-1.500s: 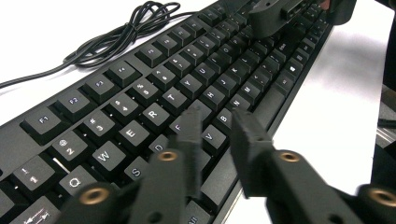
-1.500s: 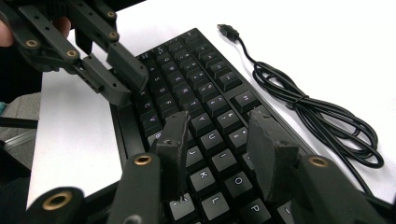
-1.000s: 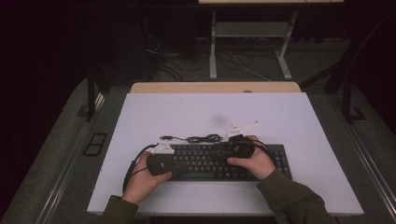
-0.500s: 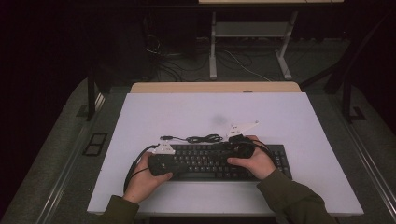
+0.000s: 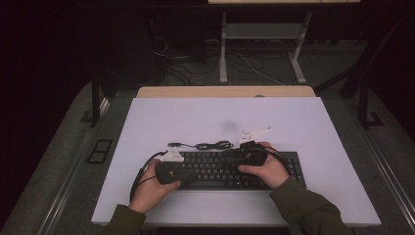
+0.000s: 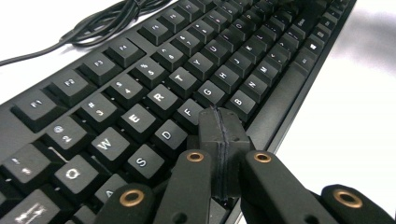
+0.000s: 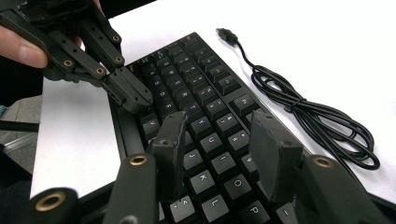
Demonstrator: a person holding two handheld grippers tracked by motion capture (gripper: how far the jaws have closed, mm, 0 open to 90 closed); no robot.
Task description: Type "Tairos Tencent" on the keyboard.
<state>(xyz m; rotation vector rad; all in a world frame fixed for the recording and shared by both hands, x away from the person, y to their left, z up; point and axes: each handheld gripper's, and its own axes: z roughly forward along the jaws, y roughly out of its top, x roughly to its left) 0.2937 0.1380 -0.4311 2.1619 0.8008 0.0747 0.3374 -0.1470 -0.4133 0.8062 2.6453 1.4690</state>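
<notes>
- Since the earlier frames almost nothing has moved: both hands and both grippers stay in the same place over the keyboard [image 5: 230, 169], and the keyboard itself has not shifted.
- The keyboard is black and lies flat on the white table [image 5: 195, 122], close to the person's edge, with its long side along that edge.
- The left gripper [image 6: 219, 122] has its two jaws pressed fully together with nothing between them. The joined tips are on or just above the keys near F, close to the space bar; whether a key is pressed down I cannot tell.
- The right gripper [image 7: 217, 135] has its jaws apart and holds nothing. They hang over the keys around Y, U and K, without a clear touch.
- In the right gripper view the left gripper [image 7: 133, 95] points its closed tips at the letter rows from the other end.
- The left hand [image 5: 151, 183] is at the left end of the keyboard, and the right hand [image 5: 266, 169] is over its middle right part.
- The keyboard's cable [image 7: 308, 116] lies in a loose coil on the table just behind the keyboard. Its plug [image 7: 226, 33] is free on the table, connected to nothing.
- My judgement: the work looks like pressing keys with the closed tips. It seems to be in the middle; the pictures do not show how many keys remain.
- A second table [image 5: 225, 91] with a wooden top stands behind the white one.
</notes>
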